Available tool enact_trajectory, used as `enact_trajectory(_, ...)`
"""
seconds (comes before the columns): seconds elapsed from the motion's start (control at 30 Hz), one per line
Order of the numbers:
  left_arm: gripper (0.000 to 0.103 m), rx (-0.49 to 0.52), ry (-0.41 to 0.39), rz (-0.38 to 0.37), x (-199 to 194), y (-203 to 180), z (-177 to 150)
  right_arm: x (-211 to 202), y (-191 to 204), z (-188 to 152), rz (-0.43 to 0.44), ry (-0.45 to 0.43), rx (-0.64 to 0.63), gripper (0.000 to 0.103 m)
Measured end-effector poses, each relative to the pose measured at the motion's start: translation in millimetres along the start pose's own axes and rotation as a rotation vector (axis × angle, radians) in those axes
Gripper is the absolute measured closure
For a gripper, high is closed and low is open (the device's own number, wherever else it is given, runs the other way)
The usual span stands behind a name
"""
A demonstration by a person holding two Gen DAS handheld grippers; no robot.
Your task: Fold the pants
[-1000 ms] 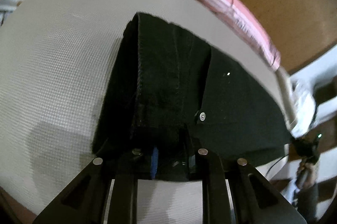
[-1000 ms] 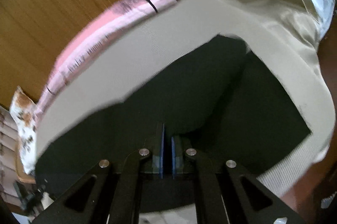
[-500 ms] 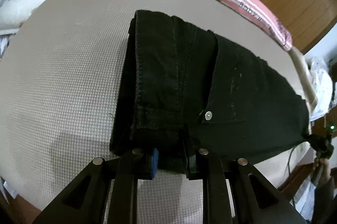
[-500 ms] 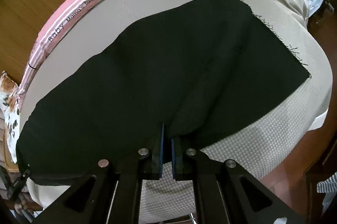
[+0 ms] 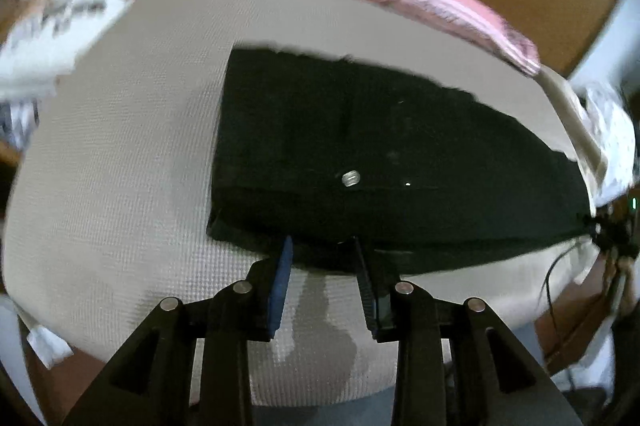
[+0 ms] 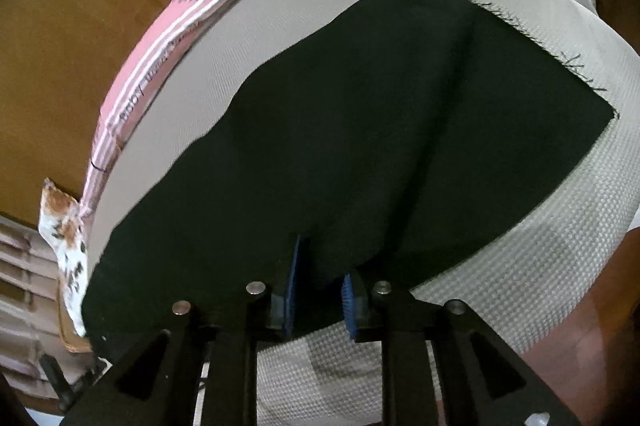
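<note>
Pants (image 5: 380, 161) lie long across mid-frame on the bed (image 5: 120, 185), near edge between both opening tools, left (image 5: 322, 246) and right (image 6: 320, 266).

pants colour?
Black pants; clearest in the right wrist view.

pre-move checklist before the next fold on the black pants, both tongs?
1. Left tongs opening, near edge of the pants no longer pinched: ok.
2. Right tongs opening, cloth between the pads not visibly pinched: ok.
3. Pants lie flat on the beige cover: ok.
4. Frayed hem fully on the cover: ok.
5. Layers aligned underneath: cannot tell.
</note>
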State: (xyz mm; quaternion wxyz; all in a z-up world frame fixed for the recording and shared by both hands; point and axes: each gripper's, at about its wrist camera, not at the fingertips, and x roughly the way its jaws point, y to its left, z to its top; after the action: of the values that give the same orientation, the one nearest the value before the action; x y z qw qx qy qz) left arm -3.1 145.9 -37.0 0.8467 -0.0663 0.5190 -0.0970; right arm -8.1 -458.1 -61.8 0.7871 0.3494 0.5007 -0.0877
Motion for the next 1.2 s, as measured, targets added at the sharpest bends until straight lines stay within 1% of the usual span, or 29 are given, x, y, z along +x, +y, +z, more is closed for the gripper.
enact_trajectory(0.07, 0.070, 0.091, -0.056, -0.001, -9, -19, -1, -2, -7, 3, 0.015, -0.003, 0.011, 0.084)
enact_trajectory(0.1, 0.070, 0.151, -0.081, -0.011, -10, -34, -1, -2, -10, 5, 0.021, -0.003, 0.019, 0.084)
enact_trajectory(0.13, 0.070, 0.193, -0.084, -0.037, -5, -48, 4, -2, -13, 8, 0.028, -0.005, 0.031, 0.084)
enact_trajectory(0.17, 0.070, 0.245, -0.083, -0.087, 0, -68, 6, -1, -13, 10, 0.032, -0.010, 0.041, 0.084)
enact_trajectory(0.23, 0.070, 0.322, -0.068, -0.154, 11, -99, 8, -3, -19, 16, 0.032, -0.027, 0.059, 0.080)
enact_trajectory(0.27, 0.070, 0.351, -0.063, -0.174, 16, -111, 8, -5, -23, 18, 0.034, -0.037, 0.071, 0.080)
enact_trajectory(0.3, 0.070, 0.411, -0.051, -0.206, 26, -133, 8, -5, -26, 21, 0.038, -0.040, 0.086, 0.080)
enact_trajectory(0.33, 0.070, 0.441, -0.044, -0.219, 31, -143, 9, -6, -31, 24, 0.037, -0.053, 0.106, 0.080)
enact_trajectory(0.37, 0.070, 0.486, -0.034, -0.238, 42, -164, 8, -6, -35, 28, 0.033, -0.064, 0.118, 0.080)
enact_trajectory(0.43, 0.070, 0.529, -0.018, -0.270, 56, -191, 11, -8, -41, 35, 0.043, -0.076, 0.134, 0.080)
enact_trajectory(0.5, 0.070, 0.579, 0.005, -0.312, 69, -221, 8, -5, -46, 42, 0.072, -0.054, 0.140, 0.080)
enact_trajectory(0.57, 0.070, 0.620, 0.016, -0.335, 78, -243, 4, -5, -49, 45, 0.091, -0.038, 0.150, 0.080)
enact_trajectory(0.7, 0.070, 0.686, 0.036, -0.355, 92, -278, -2, -8, -54, 44, 0.120, -0.028, 0.148, 0.080)
enact_trajectory(0.8, 0.070, 0.707, 0.053, -0.377, 101, -295, -3, -8, -60, 44, 0.148, -0.017, 0.152, 0.079)
enact_trajectory(0.9, 0.070, 0.723, 0.058, -0.366, 107, -307, -5, -10, -61, 48, 0.145, -0.022, 0.137, 0.079)
enact_trajectory(1.0, 0.070, 0.732, 0.064, -0.362, 110, -312, -8, -8, -66, 53, 0.157, -0.032, 0.149, 0.080)
enact_trajectory(1.07, 0.070, 0.731, 0.067, -0.365, 113, -317, -11, -7, -64, 57, 0.143, -0.036, 0.131, 0.083)
enact_trajectory(1.2, 0.070, 0.735, 0.079, -0.379, 118, -327, -15, -11, -51, 66, 0.153, -0.048, 0.093, 0.088)
